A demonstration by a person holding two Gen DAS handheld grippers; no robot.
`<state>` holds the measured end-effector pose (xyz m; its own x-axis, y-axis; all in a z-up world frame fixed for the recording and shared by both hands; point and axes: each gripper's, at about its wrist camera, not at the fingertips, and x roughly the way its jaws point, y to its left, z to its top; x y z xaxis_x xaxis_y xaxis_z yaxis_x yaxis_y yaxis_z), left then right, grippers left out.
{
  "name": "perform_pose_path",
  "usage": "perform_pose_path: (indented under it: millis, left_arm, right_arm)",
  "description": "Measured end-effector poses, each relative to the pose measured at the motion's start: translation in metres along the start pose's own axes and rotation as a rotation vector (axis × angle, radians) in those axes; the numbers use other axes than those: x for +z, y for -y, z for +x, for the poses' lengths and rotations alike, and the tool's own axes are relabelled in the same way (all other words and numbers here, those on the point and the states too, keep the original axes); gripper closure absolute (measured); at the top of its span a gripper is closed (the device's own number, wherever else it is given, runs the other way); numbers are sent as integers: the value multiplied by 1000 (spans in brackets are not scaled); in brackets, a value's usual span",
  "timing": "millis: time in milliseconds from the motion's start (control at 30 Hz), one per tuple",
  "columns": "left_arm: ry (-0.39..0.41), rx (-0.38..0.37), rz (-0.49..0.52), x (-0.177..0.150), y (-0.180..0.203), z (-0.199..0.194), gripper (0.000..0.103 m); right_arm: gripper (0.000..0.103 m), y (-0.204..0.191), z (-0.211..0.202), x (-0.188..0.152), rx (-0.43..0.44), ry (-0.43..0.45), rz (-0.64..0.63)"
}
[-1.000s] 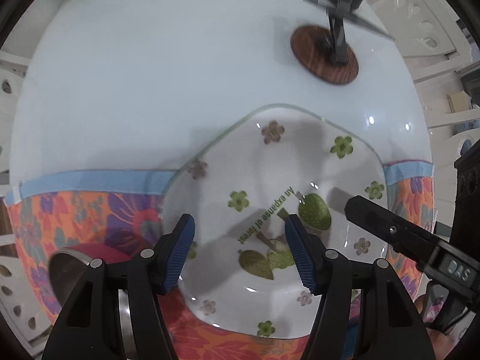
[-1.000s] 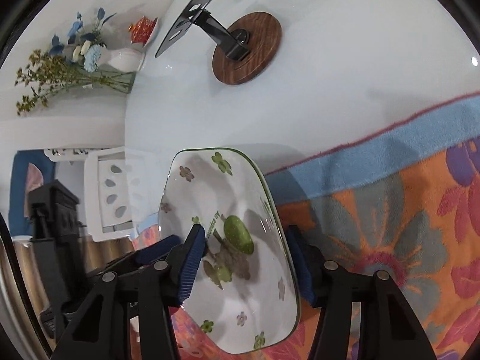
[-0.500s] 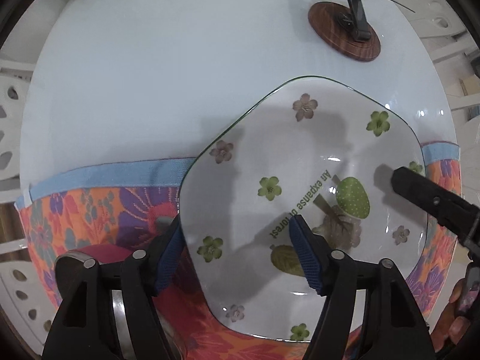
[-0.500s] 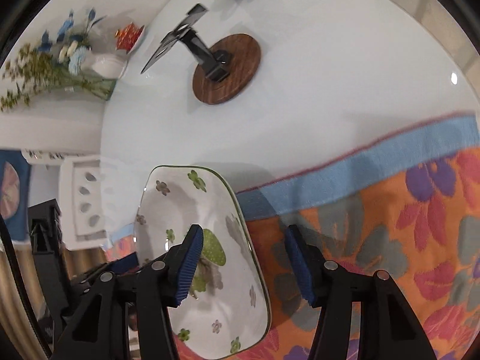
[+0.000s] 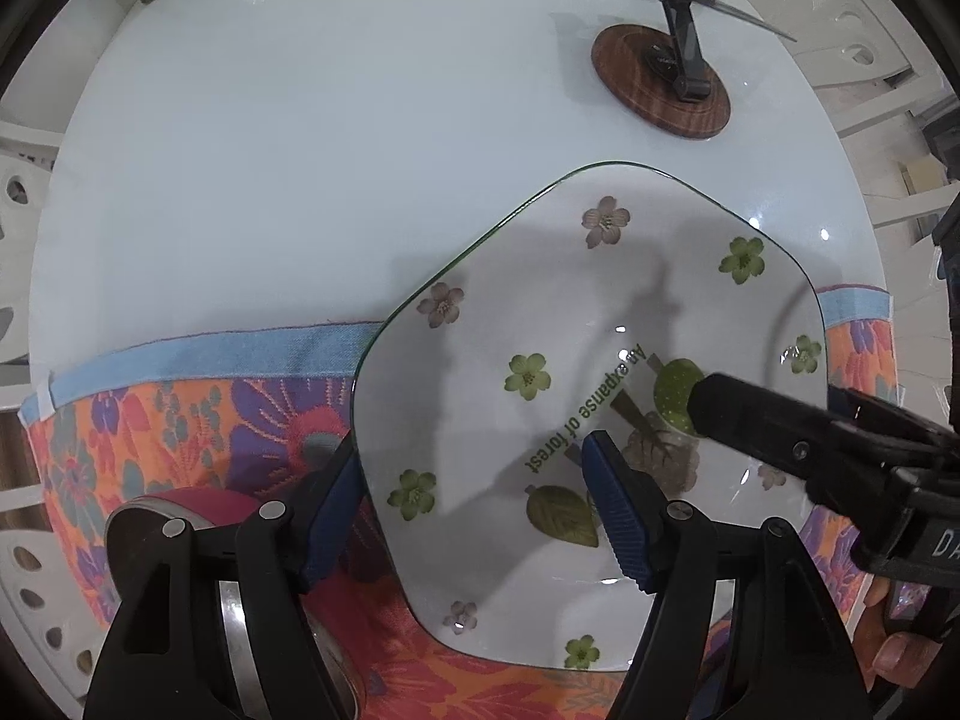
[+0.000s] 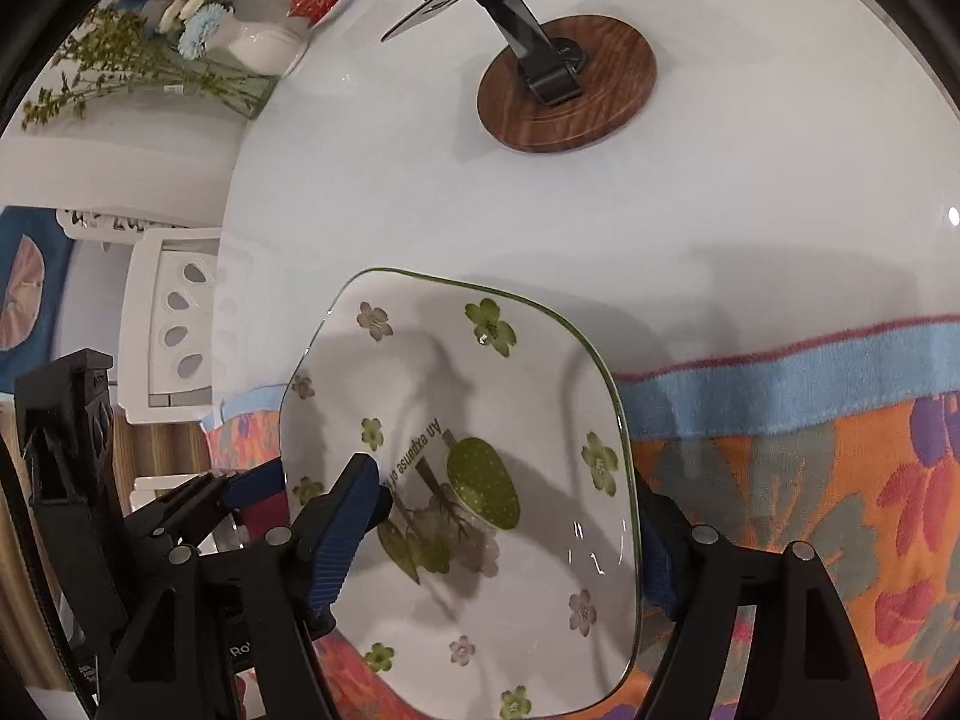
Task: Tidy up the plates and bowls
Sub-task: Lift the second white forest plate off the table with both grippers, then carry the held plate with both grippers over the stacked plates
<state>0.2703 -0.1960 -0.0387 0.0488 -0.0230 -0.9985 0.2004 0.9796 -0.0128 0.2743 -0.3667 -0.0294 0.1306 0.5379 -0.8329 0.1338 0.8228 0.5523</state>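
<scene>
A white squarish plate with green and pink flowers and green lettering is held over the flowered cloth and the white table. It also shows in the right wrist view. My left gripper straddles the plate's left rim, one pad under it and one on its face, and the gap stays wide. My right gripper straddles the opposite rim the same way. The right gripper's finger reaches over the plate in the left wrist view.
A steel bowl with a dark red inside sits under my left gripper. A black stand on a round wooden base stands at the table's far side, also in the right wrist view. A flower vase and white chairs are beyond.
The plate has moved right and towards the far side of the table. In the right wrist view it has tipped from steeply edge-on to nearly flat. Both grippers stayed around its rims.
</scene>
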Motion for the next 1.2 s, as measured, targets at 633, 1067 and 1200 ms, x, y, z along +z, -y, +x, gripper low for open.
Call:
perform_pose_path:
  millis: [633,1067,1200]
  left_arm:
    - [33,-86,-91,-21,-18,-39,33]
    - [94,-132,-181,-46,-35,-94,33]
    - [121,-144,-204,-59,-43,-112,33]
  right_arm:
    - [26,-16,-45,-16,24,10,4]
    - [26,-59,-86,-33,62,40,-67]
    - [26,-76,-97,-42,67,49,-94]
